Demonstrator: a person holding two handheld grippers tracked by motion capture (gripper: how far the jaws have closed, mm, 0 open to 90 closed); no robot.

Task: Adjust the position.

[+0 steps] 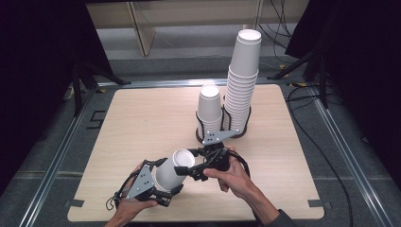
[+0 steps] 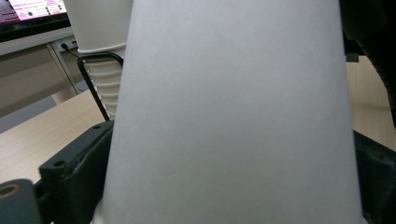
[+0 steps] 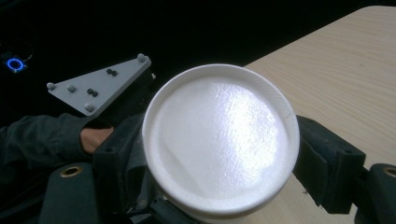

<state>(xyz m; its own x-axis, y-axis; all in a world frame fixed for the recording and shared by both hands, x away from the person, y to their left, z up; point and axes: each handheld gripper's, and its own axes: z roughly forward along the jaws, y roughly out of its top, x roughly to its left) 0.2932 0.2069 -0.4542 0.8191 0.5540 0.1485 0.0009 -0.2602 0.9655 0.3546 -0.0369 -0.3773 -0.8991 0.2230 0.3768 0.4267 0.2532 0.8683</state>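
The paper cup [image 1: 174, 166] hangs above the table [image 1: 142, 123] near its near edge, lying tilted with its closed white base turned toward the right gripper [image 1: 196, 166] and its body running back into the left gripper [image 1: 158, 187]. In the left gripper view the cup's wall [image 2: 233, 116] sits between the two black jaws, which press on either side of it, so the left claw is closed on the cup. In the right gripper view the round base [image 3: 219, 135] fills the gap between that gripper's jaws; they flank the base closely, but whether they actually touch it I cannot tell (the rim of the base hides the contact line).

I judge the cup to be very light, thin-walled and easy to crush, with a smooth skin that can slip; the stiffest places to grip are the rolled base ring and the lip, so a gentle pinch near the base should hold best.

At the far edge of the table two stacks stand in a black wire holder [image 1: 201, 127]: a short stack [image 1: 209, 109] and a tall stack [image 1: 242, 80] just beside it
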